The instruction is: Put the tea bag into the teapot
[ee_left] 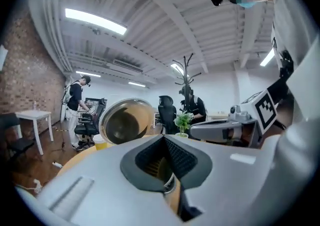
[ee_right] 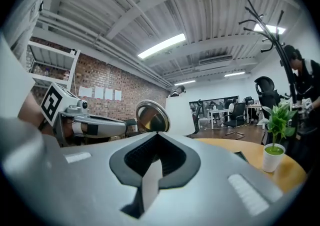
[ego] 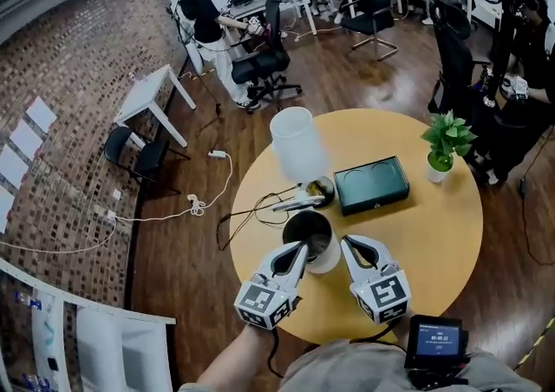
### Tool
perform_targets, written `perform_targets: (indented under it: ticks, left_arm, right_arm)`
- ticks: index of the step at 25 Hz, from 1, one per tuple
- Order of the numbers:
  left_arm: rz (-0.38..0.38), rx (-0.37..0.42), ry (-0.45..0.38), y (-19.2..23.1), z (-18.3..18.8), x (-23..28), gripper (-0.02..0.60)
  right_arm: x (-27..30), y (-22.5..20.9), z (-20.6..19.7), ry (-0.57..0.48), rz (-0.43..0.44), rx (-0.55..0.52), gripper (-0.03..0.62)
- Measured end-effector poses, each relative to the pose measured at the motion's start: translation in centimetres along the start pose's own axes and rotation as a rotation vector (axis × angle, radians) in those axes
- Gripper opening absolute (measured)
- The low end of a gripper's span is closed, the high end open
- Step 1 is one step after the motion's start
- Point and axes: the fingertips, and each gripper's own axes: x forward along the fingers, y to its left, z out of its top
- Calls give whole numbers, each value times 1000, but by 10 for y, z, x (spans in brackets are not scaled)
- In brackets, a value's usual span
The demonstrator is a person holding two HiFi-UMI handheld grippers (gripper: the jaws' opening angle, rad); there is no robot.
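The teapot [ego: 323, 253] stands near the front of the round wooden table [ego: 434, 234], with its round metal-rimmed lid [ee_left: 125, 122] tipped up open; the same lid [ee_right: 152, 116] also shows in the right gripper view. My left gripper [ego: 303, 249] reaches the pot's left rim. Its jaws are shut, with a metal-edged, brownish piece of the pot [ee_left: 171, 186] pinched between them. My right gripper [ego: 347, 244] sits just right of the pot, shut on a thin white paper strip, the tea bag [ee_right: 151, 185]. The pot's inside is dark.
A tall white lamp-like cylinder [ego: 297, 143] stands behind the teapot, with a dark flat box [ego: 371, 184] to its right. A small potted plant [ego: 446, 144] is at the table's right edge. Cables [ego: 260, 208] and a small dish lie behind the pot. People and office chairs are in the background.
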Motion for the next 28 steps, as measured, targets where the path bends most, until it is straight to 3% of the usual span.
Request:
perform_targets:
  ticks: [4, 11, 17, 28]
  left_arm:
    - [60, -46, -44, -15, 2, -11, 0]
    - [102, -48, -53, -48, -4, -28, 0]
    - [73, -58, -71, -83, -14, -59, 0]
    - [-22, -120, -51, -203, -49, -156, 0]
  right_arm:
    - [-10, 10, 6, -2, 68, -4, 9]
    - [-35, 24, 1, 2, 123, -15, 9]
    - [-77, 53, -4, -2, 100, -28, 9]
    - [-217, 132, -42, 89, 35, -30, 9]
